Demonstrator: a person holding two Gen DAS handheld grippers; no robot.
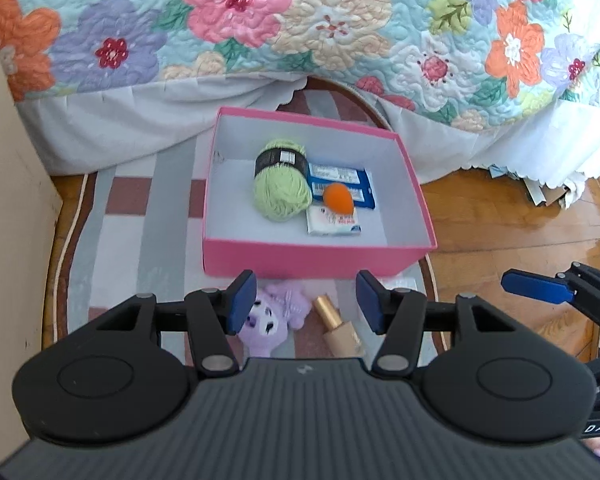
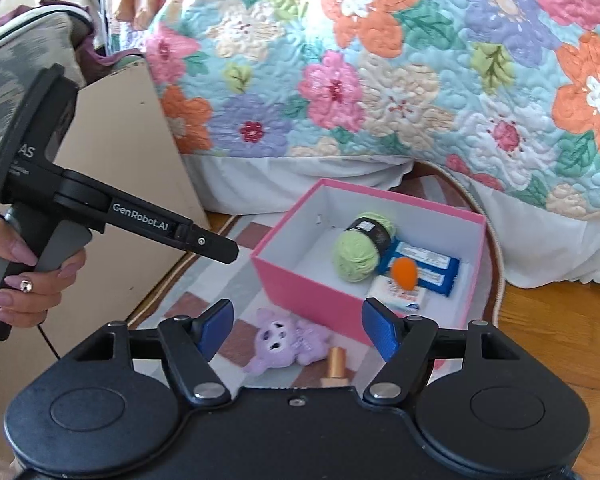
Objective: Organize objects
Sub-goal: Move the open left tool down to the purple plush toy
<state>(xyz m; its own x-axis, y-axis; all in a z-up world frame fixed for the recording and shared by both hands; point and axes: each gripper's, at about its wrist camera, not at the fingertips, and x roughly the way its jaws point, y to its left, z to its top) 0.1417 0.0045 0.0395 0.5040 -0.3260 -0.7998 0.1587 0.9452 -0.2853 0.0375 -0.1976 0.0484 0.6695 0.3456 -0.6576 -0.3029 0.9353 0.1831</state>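
The pink box (image 1: 300,258) sits mid-rug (image 1: 160,240), holding green yarn (image 1: 280,190), blue packets (image 1: 340,176), an orange sponge (image 1: 338,199) and a white tissue pack (image 1: 334,222). At its near wall lie a purple plush (image 1: 272,320) and gold bottle (image 1: 336,320). The left gripper (image 1: 306,304) and right gripper (image 2: 298,330) hover with jaws apart, empty.

**Pink box on the rug, two items outside it**

The pink box (image 1: 320,254) holds green yarn (image 1: 281,192), a blue packet (image 1: 342,182), an orange sponge (image 1: 339,199) and a white packet (image 1: 334,222). Just before the box lie a purple plush (image 1: 274,320) and gold tube (image 1: 336,326), behind the empty, parted left gripper (image 1: 306,306).
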